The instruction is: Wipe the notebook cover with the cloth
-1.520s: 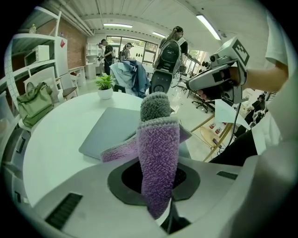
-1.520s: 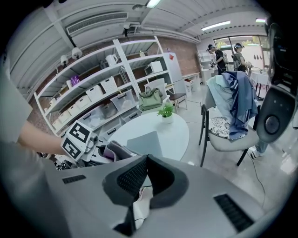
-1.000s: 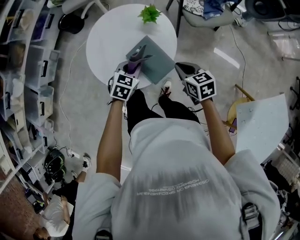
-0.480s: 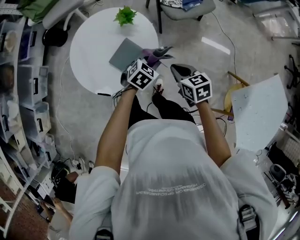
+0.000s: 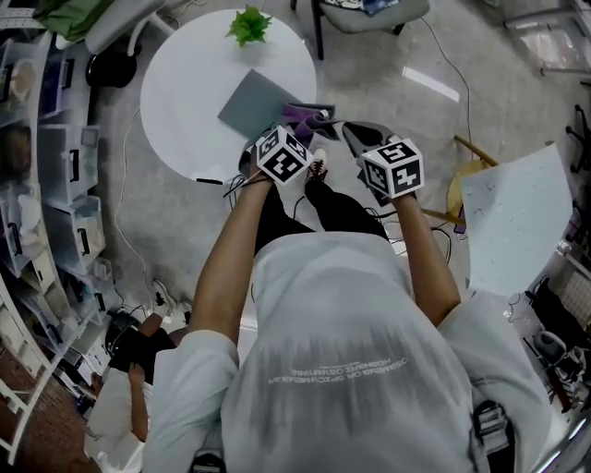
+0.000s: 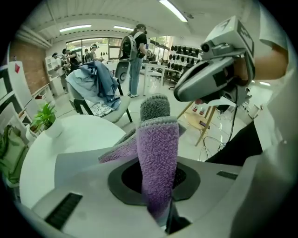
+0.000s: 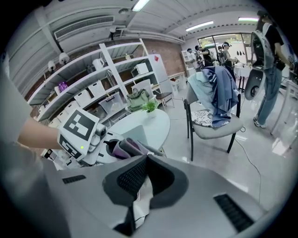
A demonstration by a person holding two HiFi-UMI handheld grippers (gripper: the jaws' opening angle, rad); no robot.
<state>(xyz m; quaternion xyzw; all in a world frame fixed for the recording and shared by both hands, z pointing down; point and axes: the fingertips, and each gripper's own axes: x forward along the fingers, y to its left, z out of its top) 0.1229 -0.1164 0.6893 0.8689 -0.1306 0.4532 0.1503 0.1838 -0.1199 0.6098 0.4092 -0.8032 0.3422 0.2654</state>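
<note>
Grey notebook (image 5: 259, 103) lying flat and closed on the round white table (image 5: 185, 83), on the part of the top nearest the person. In the head view its long axis runs obliquely from the table's middle out to the table's rim, one corner pointing toward the potted plant (image 5: 249, 26) at the far rim. The cover is plain grey.

Purple cloth (image 6: 158, 153) with a grey edge, folded and clamped in the left gripper (image 5: 316, 116). It stands out along the jaws, with a flap trailing to the table side. The cloth is at the table's rim, beside the notebook's near corner; contact with the cover cannot be determined.

Right gripper (image 7: 145, 158) off the table, just beyond its rim. Its jaws meet at the tips with nothing between them.

Each gripper carries a cube with black-and-white square markers. One line of print crosses the back of the person's pale shirt (image 5: 351, 369), too small to read.

Beyond the table's far side stands a chair (image 7: 219, 116) draped with blue clothing. Storage shelves (image 5: 46, 166) line the side opposite the grippers.
</note>
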